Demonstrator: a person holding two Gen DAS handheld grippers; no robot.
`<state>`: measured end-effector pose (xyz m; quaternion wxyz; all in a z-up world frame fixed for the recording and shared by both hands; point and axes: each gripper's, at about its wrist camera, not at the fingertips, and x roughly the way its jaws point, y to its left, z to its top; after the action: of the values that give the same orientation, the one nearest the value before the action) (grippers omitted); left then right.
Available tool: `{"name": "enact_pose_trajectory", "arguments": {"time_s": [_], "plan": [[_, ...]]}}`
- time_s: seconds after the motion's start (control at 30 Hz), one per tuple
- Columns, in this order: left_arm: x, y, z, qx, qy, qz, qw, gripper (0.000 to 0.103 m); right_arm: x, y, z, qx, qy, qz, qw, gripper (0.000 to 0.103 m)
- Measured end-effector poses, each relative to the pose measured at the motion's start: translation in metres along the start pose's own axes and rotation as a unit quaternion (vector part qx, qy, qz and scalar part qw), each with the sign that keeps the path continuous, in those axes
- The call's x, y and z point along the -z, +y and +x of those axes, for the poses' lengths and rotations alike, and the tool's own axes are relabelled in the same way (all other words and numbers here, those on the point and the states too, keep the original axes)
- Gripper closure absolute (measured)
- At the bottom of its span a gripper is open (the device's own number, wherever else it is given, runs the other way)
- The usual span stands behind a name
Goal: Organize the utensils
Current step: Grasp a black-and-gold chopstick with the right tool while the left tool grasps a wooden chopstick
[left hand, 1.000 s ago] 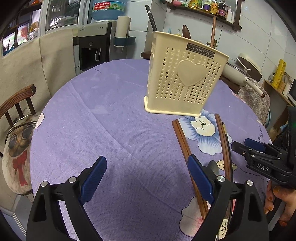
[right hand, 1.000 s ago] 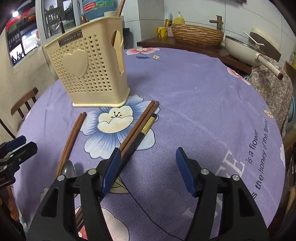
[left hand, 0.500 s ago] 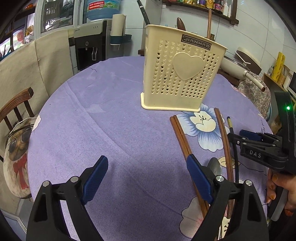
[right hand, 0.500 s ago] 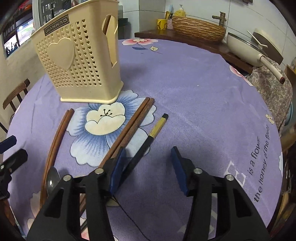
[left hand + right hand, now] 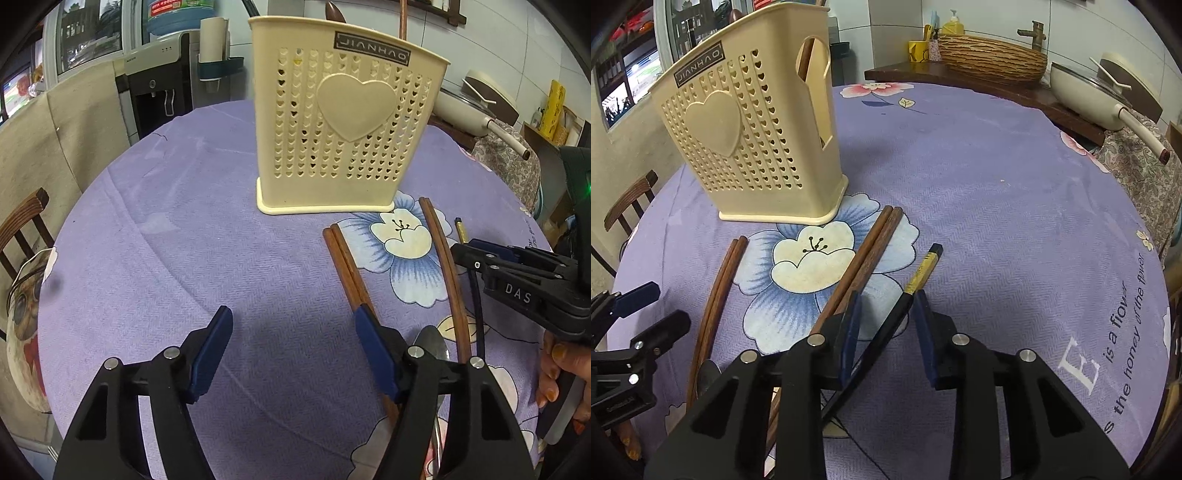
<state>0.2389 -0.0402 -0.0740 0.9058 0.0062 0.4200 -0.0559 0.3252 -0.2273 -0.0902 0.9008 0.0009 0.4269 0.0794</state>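
A cream perforated utensil holder (image 5: 351,136) (image 5: 753,136) stands on the purple cloth. In front of it lie two pairs of brown chopsticks (image 5: 347,266) (image 5: 871,251), a black chopstick with a gold band (image 5: 916,280) (image 5: 461,229) and a metal spoon (image 5: 430,343). My right gripper (image 5: 886,325) straddles the black chopstick. Its jaws are closing; the right pad touches the stick and the left pad stands apart from it. My left gripper (image 5: 295,343) is closing over bare cloth, its right finger lying above one brown pair.
A cream pan (image 5: 1100,92) and a wicker basket (image 5: 990,59) sit on the counter beyond the table. A wooden chair (image 5: 631,199) with a pug cushion (image 5: 22,314) stands at the left edge. A person's hand (image 5: 557,373) holds the right gripper.
Both grippers moved forward toward the holder and narrowed. The right one came over the black chopstick, which now lies between its fingers.
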Motion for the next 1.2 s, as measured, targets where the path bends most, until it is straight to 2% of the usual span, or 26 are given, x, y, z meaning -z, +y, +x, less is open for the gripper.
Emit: {"name": "enact_pose_trajectory", "arguments": {"time_s": [0.23, 0.4, 0.63, 0.73, 0.9, 1.1, 1.2], "plan": [[-0.001, -0.009, 0.004, 0.007, 0.007, 0.008, 0.9999, 0.041, 0.004, 0.002, -0.002, 0.000, -0.004, -0.004, 1.000, 0.073], [-0.001, -0.013, 0.005, -0.004, 0.005, 0.017, 0.9998, 0.041, 0.006, 0.003, -0.003, 0.001, -0.006, -0.006, 1.000, 0.073], [0.001, -0.004, 0.004, -0.001, 0.013, 0.000, 0.9999, 0.041, 0.006, 0.003, -0.003, 0.000, 0.000, -0.006, 1.000, 0.073], [-0.004, -0.011, 0.009, -0.012, 0.022, 0.017, 0.9995, 0.050, 0.001, 0.005, -0.001, -0.005, 0.009, -0.007, 1.000, 0.073], [-0.021, -0.019, 0.023, -0.010, 0.034, 0.032, 0.9989, 0.054, -0.005, 0.011, 0.002, -0.015, 0.017, -0.003, 1.000, 0.073], [-0.030, -0.022, 0.029, -0.007, 0.036, 0.035, 0.9987, 0.068, -0.012, 0.013, 0.008, -0.020, 0.019, 0.004, 1.000, 0.083], [-0.030, -0.021, 0.029, -0.007, 0.034, 0.030, 0.9989, 0.080, -0.016, 0.012, 0.011, -0.027, 0.021, 0.011, 0.999, 0.088]]}}
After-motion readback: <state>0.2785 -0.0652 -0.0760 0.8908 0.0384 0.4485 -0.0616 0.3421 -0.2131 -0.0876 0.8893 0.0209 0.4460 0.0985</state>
